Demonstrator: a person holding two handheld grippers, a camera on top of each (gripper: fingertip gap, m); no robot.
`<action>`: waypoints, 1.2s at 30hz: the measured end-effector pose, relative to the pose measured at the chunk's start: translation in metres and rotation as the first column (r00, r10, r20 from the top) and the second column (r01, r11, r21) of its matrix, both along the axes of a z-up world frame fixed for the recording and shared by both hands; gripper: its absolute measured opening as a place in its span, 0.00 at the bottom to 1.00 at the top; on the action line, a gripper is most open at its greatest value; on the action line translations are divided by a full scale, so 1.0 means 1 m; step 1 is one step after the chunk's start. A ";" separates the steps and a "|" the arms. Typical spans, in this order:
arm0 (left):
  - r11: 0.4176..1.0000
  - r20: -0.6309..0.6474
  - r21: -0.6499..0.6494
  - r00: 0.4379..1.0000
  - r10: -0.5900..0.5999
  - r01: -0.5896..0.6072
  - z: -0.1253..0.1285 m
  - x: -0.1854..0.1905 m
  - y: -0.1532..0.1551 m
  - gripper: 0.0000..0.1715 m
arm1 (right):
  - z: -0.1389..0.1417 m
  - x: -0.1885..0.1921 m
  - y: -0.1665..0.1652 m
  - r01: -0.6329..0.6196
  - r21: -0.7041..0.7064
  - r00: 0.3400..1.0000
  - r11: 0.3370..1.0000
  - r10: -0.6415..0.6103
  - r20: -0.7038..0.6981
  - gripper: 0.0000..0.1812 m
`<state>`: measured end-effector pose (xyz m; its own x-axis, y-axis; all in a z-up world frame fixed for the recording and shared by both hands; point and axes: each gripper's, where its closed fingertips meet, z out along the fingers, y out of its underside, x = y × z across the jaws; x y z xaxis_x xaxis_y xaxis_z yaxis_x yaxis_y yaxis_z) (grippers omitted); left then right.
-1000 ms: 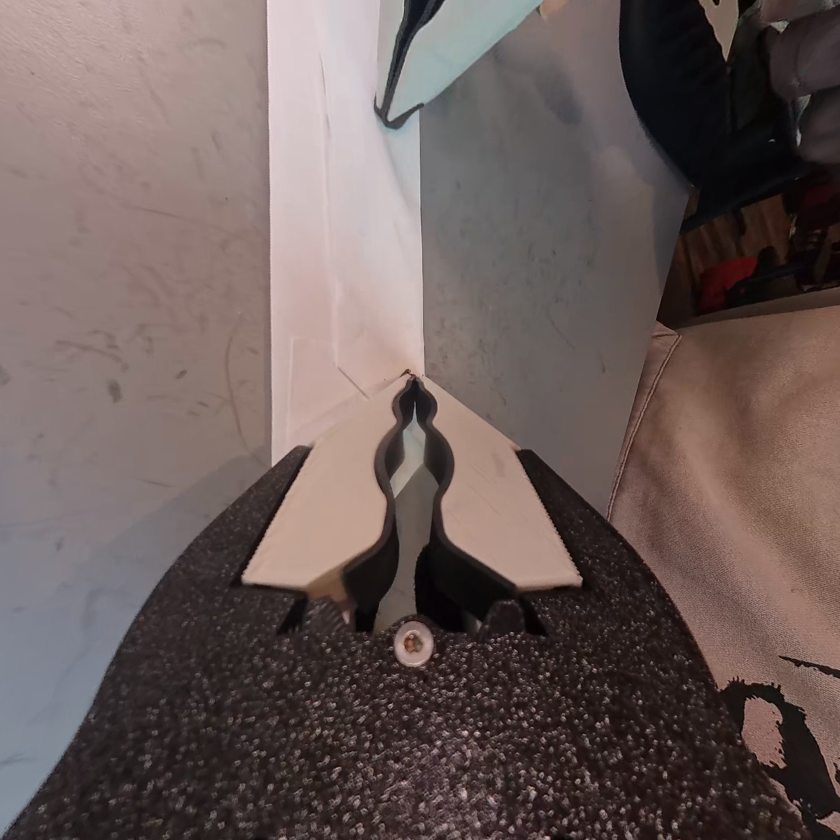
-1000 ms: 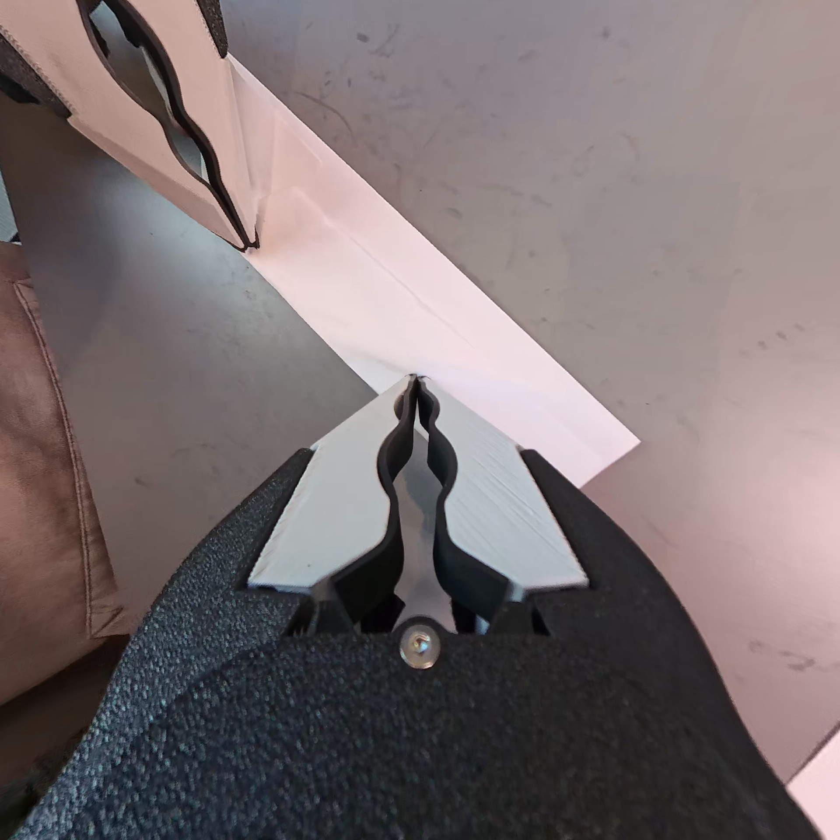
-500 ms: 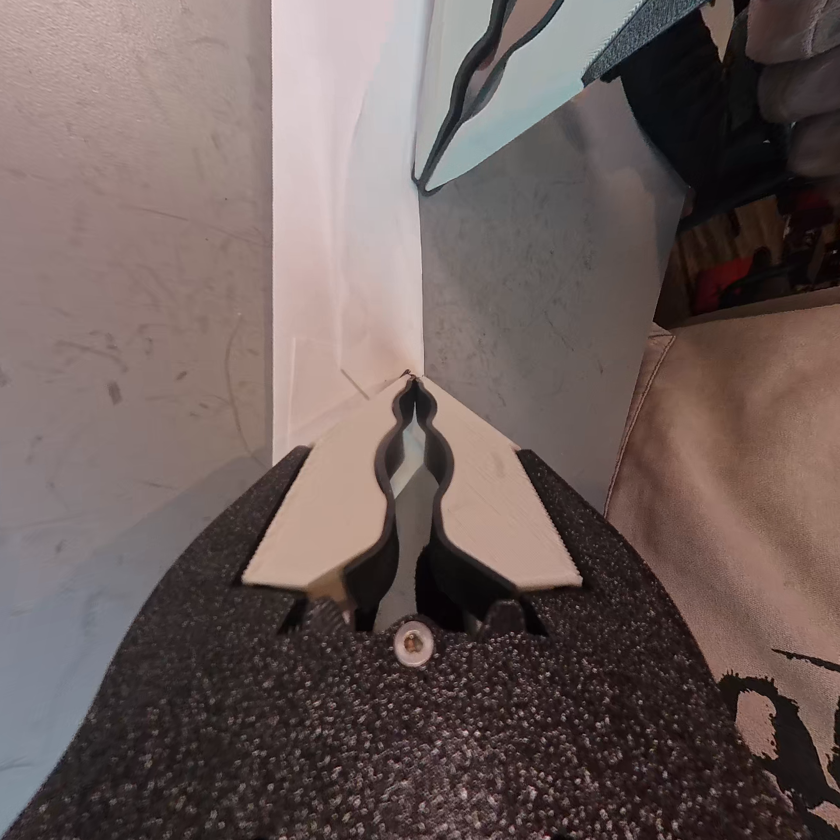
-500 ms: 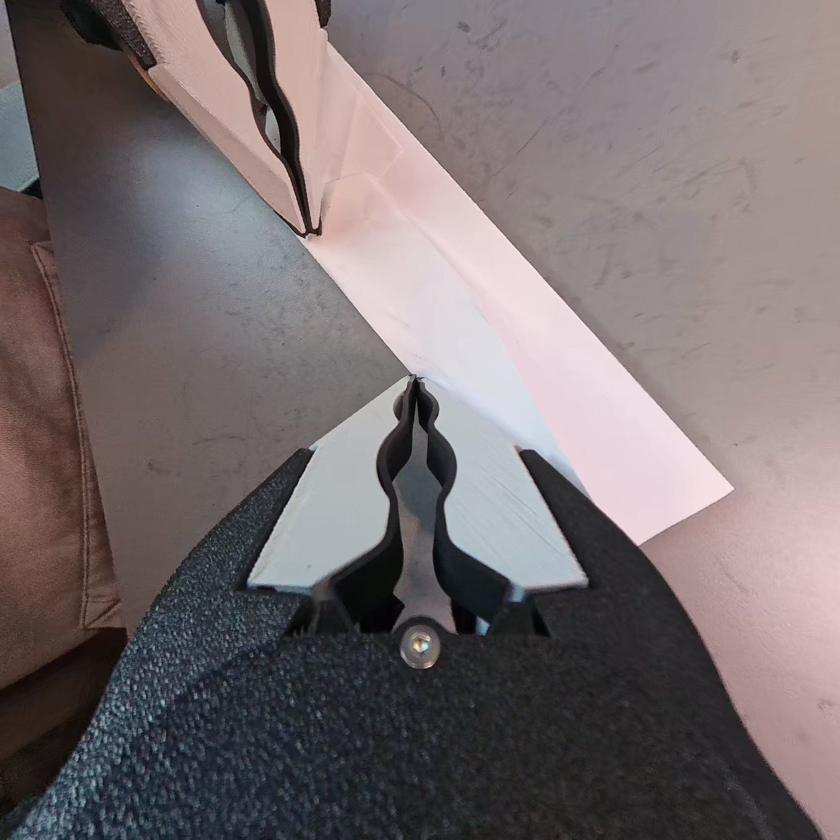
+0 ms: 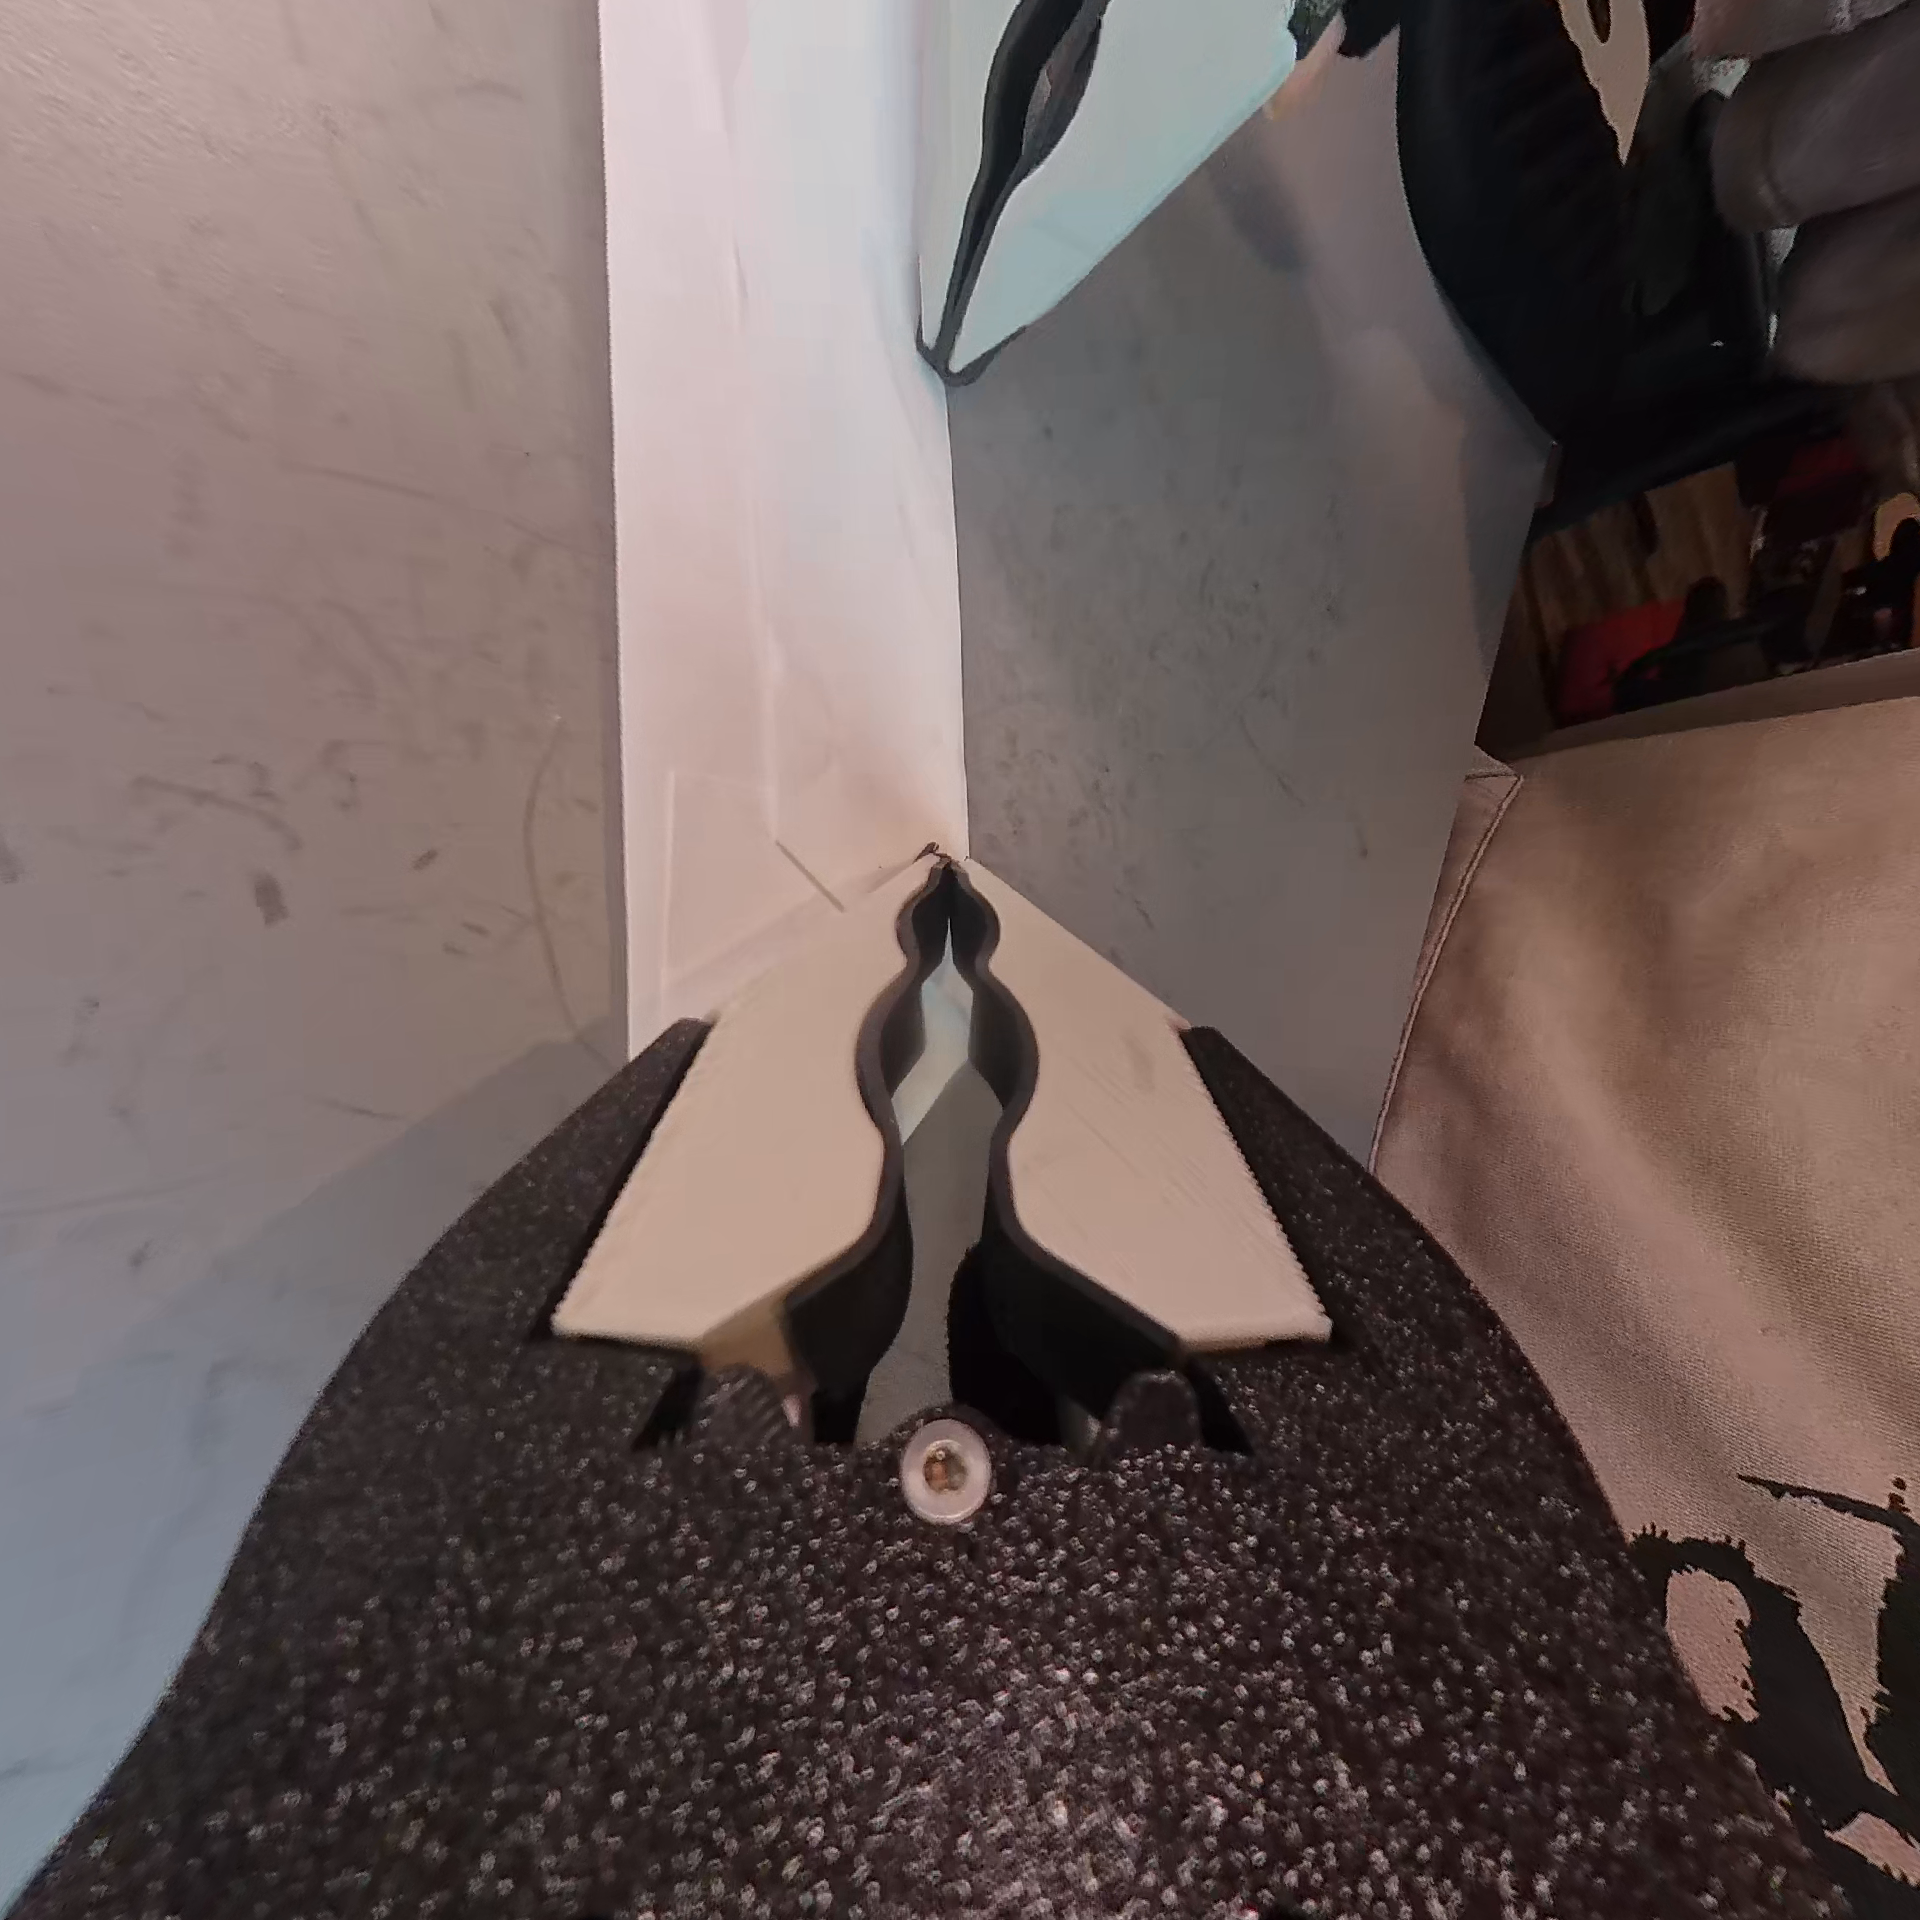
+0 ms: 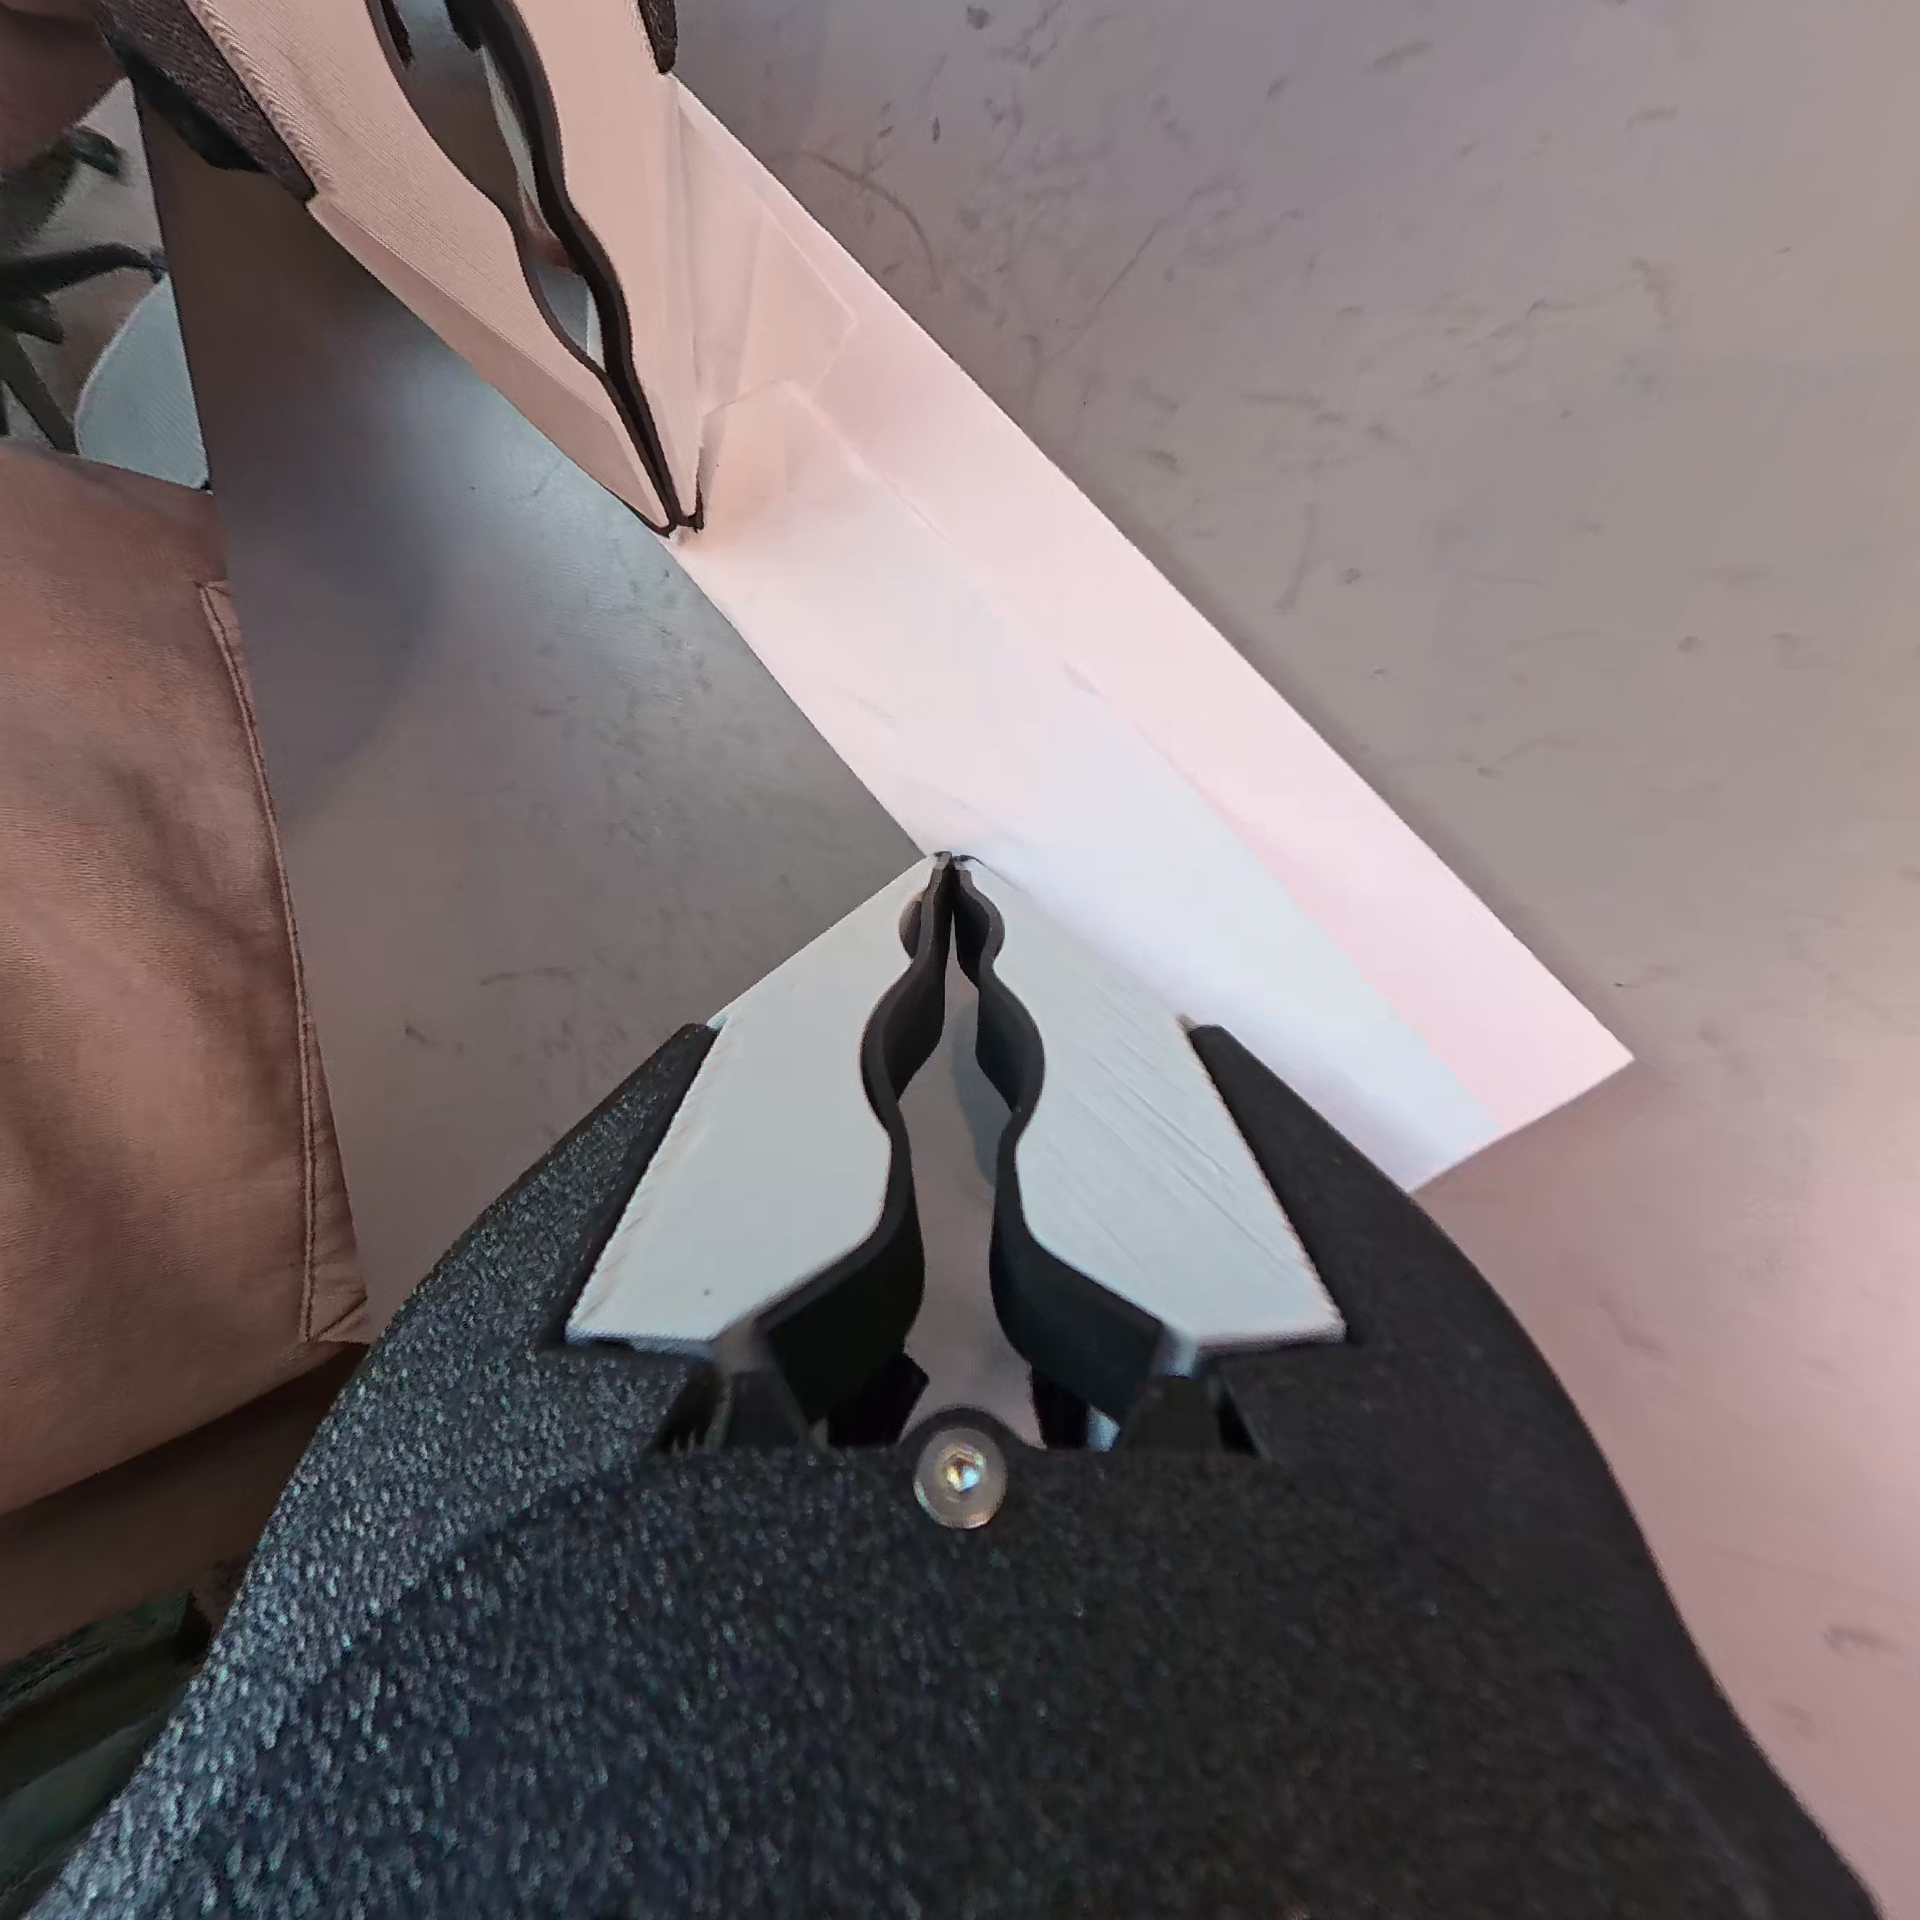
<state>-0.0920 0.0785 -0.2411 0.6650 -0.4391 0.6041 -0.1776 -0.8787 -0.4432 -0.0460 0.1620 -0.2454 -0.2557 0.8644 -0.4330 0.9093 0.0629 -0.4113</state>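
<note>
Two tongs bear on one folded strip of white paper, which lies flat on my grey, scuffed worktop.

My left tongs stand with tips pressed together at the near end of the strip, on its right-hand long edge. Whether they pinch that edge or only press it down I cannot tell; the contact is masked by the tips themselves.

My right tongs are likewise drawn to a point, meeting the same long edge farther along the strip. In the left wrist view they come in from the upper right, tips at that edge.

The strip's long axis runs straight ahead of the left tongs, diagonally across the right wrist view. Both tongs sit on the edge nearer my body; neither is clearly nearer the paper.

The strip's far end is cut off in the left wrist view. A small diagonal crease near the left tongs is faint. My tan garment fills one side.
</note>
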 end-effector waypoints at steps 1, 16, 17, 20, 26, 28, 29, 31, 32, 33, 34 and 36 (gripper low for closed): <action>1.000 0.002 -0.002 1.000 0.001 -0.001 0.000 0.000 0.000 0.00 | 0.000 0.001 0.004 0.006 0.000 1.000 1.000 -0.006 0.002 0.00; 0.999 0.024 -0.033 0.999 0.026 -0.026 0.000 0.000 0.001 0.00 | 0.016 0.007 0.022 -0.012 0.015 0.993 1.000 0.013 -0.121 0.00; 0.999 0.026 -0.036 0.999 0.027 -0.026 0.000 0.000 0.001 0.00 | 0.013 0.010 0.018 -0.040 0.029 0.993 0.999 0.043 -0.106 0.00; 0.999 0.030 -0.041 0.999 0.025 -0.024 0.000 0.000 0.000 0.00 | 0.002 0.013 0.016 -0.049 0.038 0.996 0.998 0.052 -0.076 0.00; 0.999 0.033 -0.048 0.999 0.024 -0.023 0.000 0.001 0.000 0.00 | -0.001 0.014 0.020 -0.033 -0.015 0.998 0.999 0.032 -0.053 0.00; 0.998 0.037 -0.051 0.999 0.026 -0.024 0.001 0.001 0.000 0.00 | -0.001 0.015 0.022 -0.034 -0.023 0.998 0.999 0.033 -0.047 0.00; 0.998 0.038 -0.052 0.999 0.027 -0.025 0.001 0.001 0.000 0.00 | -0.001 0.016 0.023 -0.033 -0.027 0.998 0.999 0.032 -0.044 0.00; 0.998 0.039 -0.051 0.999 0.028 -0.026 0.001 0.001 0.000 0.00 | -0.001 0.016 0.025 -0.029 -0.043 0.999 0.999 0.027 -0.042 0.00; 0.998 0.040 -0.052 0.999 0.028 -0.026 0.001 0.001 0.000 0.00 | -0.001 0.017 0.026 -0.026 -0.052 0.999 0.998 0.024 -0.041 0.00; 0.998 0.041 -0.053 0.999 0.028 -0.026 0.001 0.001 0.000 0.00 | -0.001 0.017 0.027 -0.022 -0.064 0.999 0.998 0.019 -0.038 0.00; 0.998 0.043 -0.055 0.999 0.028 -0.026 0.001 0.001 0.000 0.00 | -0.001 0.018 0.029 -0.019 -0.074 0.999 0.997 0.016 -0.037 0.00; 0.998 0.047 -0.059 0.999 0.028 -0.025 0.001 0.001 0.000 0.00 | -0.001 0.019 0.031 -0.011 -0.097 0.999 0.995 0.008 -0.031 0.00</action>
